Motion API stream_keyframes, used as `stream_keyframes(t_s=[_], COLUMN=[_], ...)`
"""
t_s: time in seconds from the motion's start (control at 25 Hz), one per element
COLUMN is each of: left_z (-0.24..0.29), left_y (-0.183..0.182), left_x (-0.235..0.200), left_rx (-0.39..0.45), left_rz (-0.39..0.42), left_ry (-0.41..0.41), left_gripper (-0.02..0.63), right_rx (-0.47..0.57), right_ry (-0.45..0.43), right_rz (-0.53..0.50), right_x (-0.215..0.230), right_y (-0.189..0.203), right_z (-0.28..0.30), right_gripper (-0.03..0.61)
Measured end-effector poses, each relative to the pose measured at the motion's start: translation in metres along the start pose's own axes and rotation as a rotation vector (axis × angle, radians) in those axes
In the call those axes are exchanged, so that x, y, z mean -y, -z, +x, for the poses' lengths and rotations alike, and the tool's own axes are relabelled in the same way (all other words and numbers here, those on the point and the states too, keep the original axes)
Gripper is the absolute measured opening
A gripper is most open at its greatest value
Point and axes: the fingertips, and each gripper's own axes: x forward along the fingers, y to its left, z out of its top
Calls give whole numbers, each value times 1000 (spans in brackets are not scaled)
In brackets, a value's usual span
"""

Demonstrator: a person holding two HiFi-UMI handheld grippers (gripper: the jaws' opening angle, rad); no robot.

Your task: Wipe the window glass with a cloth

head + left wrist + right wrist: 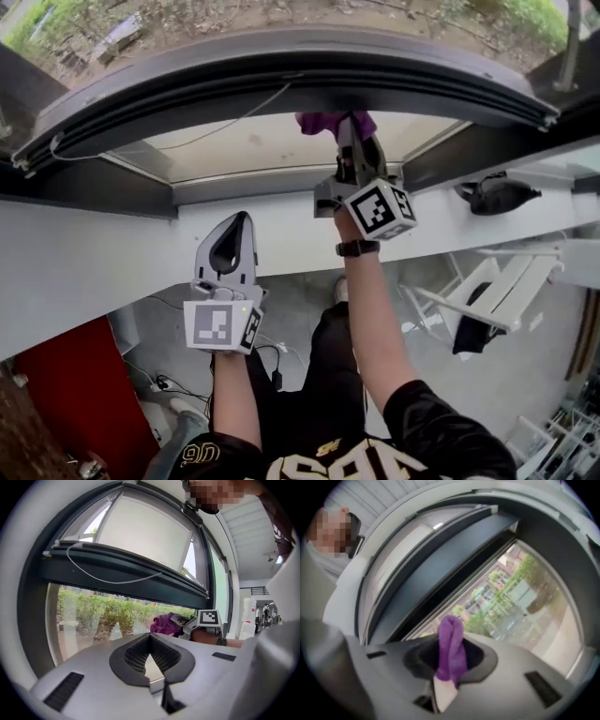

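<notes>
The right gripper [345,128] is clamped on a purple cloth [323,122], and its own view shows a fold of the cloth bunched between the jaws and sticking out past the tips. That arm reaches up to the lower pane of the window glass [93,620]. It holds the cloth just under the dark crossbar [281,70], at or very near the glass; whether it truly presses there cannot be told. The left gripper [234,230] hangs back over the white sill [94,253], its jaws together with nothing between them, well apart from the cloth. This looks like wiping under way on the upper edge of that pane, though no view shows how much of the glass is already clean. To do it well, only the soft fold should meet the glass, so the gripper wants tilting until the hard tips stand clear and the cloth lies broad against the pane. The clamp needs to be firm, since drag on the glass could pull the fold out. Strokes are best made straight and overlapping, running along the crossbar and then working downward. A thin cable [234,117] droops along the frame just left of the cloth and could snag it, so passes toward that side should run below it.
</notes>
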Motion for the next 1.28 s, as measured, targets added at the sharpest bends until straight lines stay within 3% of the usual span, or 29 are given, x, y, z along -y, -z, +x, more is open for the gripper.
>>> stream_keyframes(t_s=[0.24,0.36,0.48,0.56,0.68,0.96,1.12,1.28], left_z=[58,67,66,56,26,-81,-131,-158], left_y=[16,15,19,18,12,11,10,10], left_x=[112,139,142,123,71,-115,-184,-222], left_rx=[20,33,16,21,27,-23,-43,-61], left_rz=[-78,-82,-19,20,66,54,65,64], left_ry=[117,143,141,128,74,-207,-274,-344], left_gripper=[9,9,9,9,9,9,9,9], right_rx=[100,97,54,4,-101,-373,-429,-448], right_ry=[224,266,252,210,113,-224,-323,-356], right_rz=[-30,-71,-85,-83,-67,19,53,120], right_x=[142,170,162,132,60,-167,-257,-306], right_y=[-120,-146,-135,-102,-23,208,283,328], right_z=[-57,-68,-70,-63,-41,30,64,99], right_gripper=[78,78,78,78,78,78,78,78])
